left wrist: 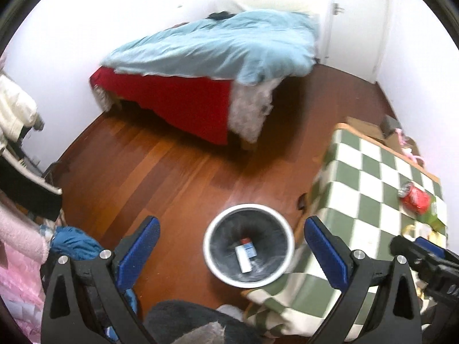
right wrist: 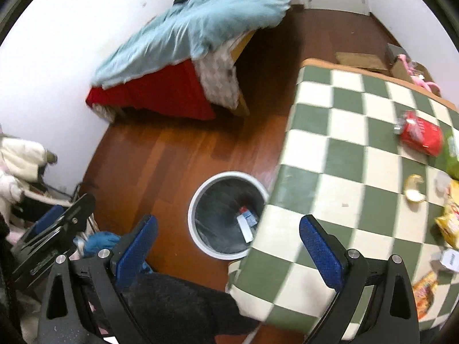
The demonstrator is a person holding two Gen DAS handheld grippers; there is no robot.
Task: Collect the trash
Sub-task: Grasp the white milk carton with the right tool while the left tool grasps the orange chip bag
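The round white bin (left wrist: 249,246) stands on the wood floor just beside the checkered table (right wrist: 344,154), and already holds one thing — a small white-and-blue carton (left wrist: 245,253) lying on its dark liner. So the job looks barely started. On the tablecloth wait a crushed red can (right wrist: 420,135), a green wrapper (right wrist: 451,157) touching it, a banana peel (right wrist: 413,189), yellow snack bags (right wrist: 450,220) and a little white box (right wrist: 449,259) near the edge. The left gripper (left wrist: 231,250) hangs above the bin, jaws wide apart, empty. The right gripper (right wrist: 228,250) — equally spread, holding nothing — hovers over the table's corner. Most of the litter is, I'd judge, left to gather.
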